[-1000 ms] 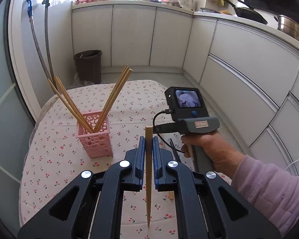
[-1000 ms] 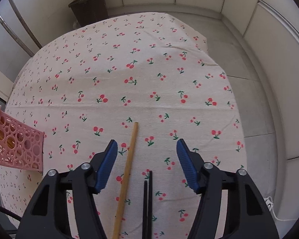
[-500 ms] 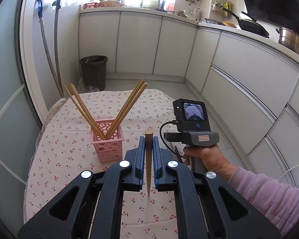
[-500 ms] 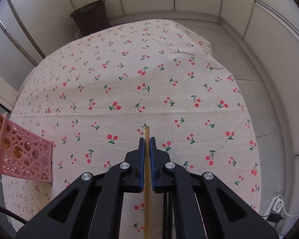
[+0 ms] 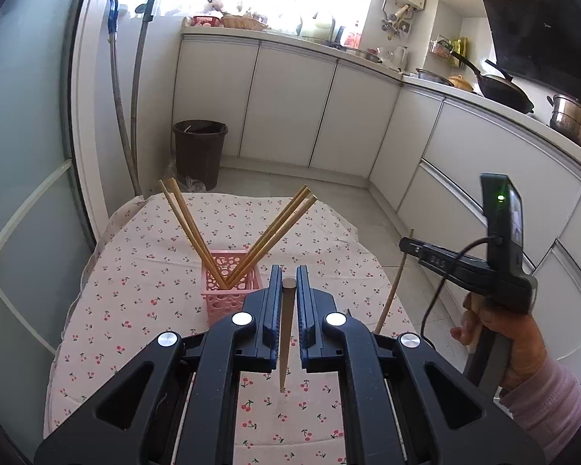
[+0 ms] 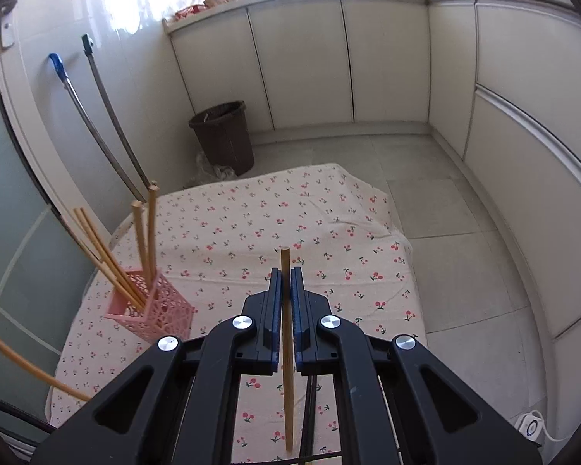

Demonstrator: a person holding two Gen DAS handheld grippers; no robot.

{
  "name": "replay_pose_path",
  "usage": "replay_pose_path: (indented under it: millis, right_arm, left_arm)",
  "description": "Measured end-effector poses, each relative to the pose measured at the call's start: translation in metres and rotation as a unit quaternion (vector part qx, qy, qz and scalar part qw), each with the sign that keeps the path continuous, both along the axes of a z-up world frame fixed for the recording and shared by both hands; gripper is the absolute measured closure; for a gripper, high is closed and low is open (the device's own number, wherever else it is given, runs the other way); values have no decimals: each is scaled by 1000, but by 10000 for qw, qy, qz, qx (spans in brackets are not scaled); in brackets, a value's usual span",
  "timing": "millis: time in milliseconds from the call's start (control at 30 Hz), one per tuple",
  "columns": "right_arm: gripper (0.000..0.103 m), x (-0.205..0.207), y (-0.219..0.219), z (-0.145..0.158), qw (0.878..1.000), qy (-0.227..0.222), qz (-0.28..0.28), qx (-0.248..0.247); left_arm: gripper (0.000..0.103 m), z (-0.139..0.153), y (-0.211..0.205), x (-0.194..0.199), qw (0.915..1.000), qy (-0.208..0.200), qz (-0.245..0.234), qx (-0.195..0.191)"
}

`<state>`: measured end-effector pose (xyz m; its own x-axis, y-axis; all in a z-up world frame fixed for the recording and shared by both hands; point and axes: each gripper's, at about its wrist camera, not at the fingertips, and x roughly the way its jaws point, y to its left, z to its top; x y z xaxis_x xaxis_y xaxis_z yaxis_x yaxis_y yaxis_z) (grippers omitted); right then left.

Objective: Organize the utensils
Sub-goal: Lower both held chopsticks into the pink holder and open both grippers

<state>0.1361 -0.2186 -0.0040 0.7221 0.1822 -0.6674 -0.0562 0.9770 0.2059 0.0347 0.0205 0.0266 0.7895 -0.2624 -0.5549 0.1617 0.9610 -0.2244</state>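
My left gripper (image 5: pixel 289 290) is shut on a wooden chopstick (image 5: pixel 285 348) that hangs point down above the cherry-print tablecloth (image 5: pixel 135 271). Just ahead and left stands a pink openwork basket (image 5: pixel 232 294) with several wooden chopsticks (image 5: pixel 275 232) leaning out in a V. My right gripper (image 6: pixel 286 283) is shut on another wooden chopstick (image 6: pixel 287 368), held well above the cloth (image 6: pixel 329 213). From the right wrist, the basket (image 6: pixel 155 310) is at the left. In the left wrist view, a hand holds the right gripper (image 5: pixel 406 246) to the right, its chopstick (image 5: pixel 391 290) dangling.
A dark pair of chopsticks (image 6: pixel 309 399) lies on the cloth under the right gripper. A brown bin (image 5: pixel 200 147) stands on the floor beyond the table, with two long handles (image 5: pixel 131 116) against the wall. White cabinets (image 6: pixel 406 58) line the back and right.
The right gripper closed on the wooden chopstick lying on the cloth and lifted it high, tilting upward. The left gripper rose a little with its chopstick.
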Motion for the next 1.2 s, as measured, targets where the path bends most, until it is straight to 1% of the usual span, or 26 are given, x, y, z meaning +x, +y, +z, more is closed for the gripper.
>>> replay_pose_path:
  millis: [100, 200, 300, 367, 500, 667, 733, 833, 900, 1000, 1067, 1100, 1133, 1167, 1200]
  right_arm:
    - [98, -16, 2, 16, 9997, -169, 103, 146]
    - [98, -27, 4, 33, 9985, -373, 186, 349]
    - [98, -35, 4, 54, 9961, -614, 236, 585]
    - [98, -38, 2, 68, 9941, -740, 242, 749]
    - [98, -38, -4, 91, 9887, -961, 229, 1126]
    - [98, -34, -4, 109, 9834, -1149, 241, 1380]
    - [98, -32, -5, 112, 9818, -1185, 229, 1467]
    - [98, -27, -3, 113, 9812, -1170, 225, 1516]
    - [98, -21, 0, 111, 9819, -1137, 209, 1498]
    - [98, -14, 3, 107, 9827, -1074, 213, 1495]
    - [98, -11, 5, 106, 9827, -1050, 199, 1511]
    - [98, -10, 6, 105, 9824, -1042, 201, 1538]
    - [98, -10, 7, 105, 9820, -1042, 211, 1561]
    - [98, -10, 8, 106, 9816, -1050, 225, 1579]
    - [98, -10, 10, 107, 9814, -1061, 235, 1585]
  left_arm:
    - [96, 1, 6, 1, 9999, 32, 60, -130]
    - [96, 4, 10, 3, 9997, 32, 137, -180]
    - [96, 13, 15, 5, 9995, -84, 269, -173]
    - [96, 25, 18, 6, 9989, -241, 376, -142]
    - [96, 57, 25, 13, 9960, -633, 620, -71]
    - [96, 92, 23, 24, 9906, -1099, 810, 57]
    - [96, 98, 22, 32, 9887, -1213, 879, 102]
    - [96, 95, 21, 46, 9864, -1290, 1001, 178]
    - [96, 86, 22, 59, 9864, -1240, 1062, 213]
    - [96, 68, 24, 80, 9876, -1084, 1115, 210]
    - [95, 52, 27, 93, 9901, -836, 1100, 243]
    - [91, 46, 31, 96, 9904, -734, 1152, 220]
    - [87, 41, 37, 97, 9904, -665, 1209, 112]
    - [79, 39, 43, 96, 9904, -612, 1239, 2]
    - [75, 40, 50, 93, 9898, -591, 1294, -114]
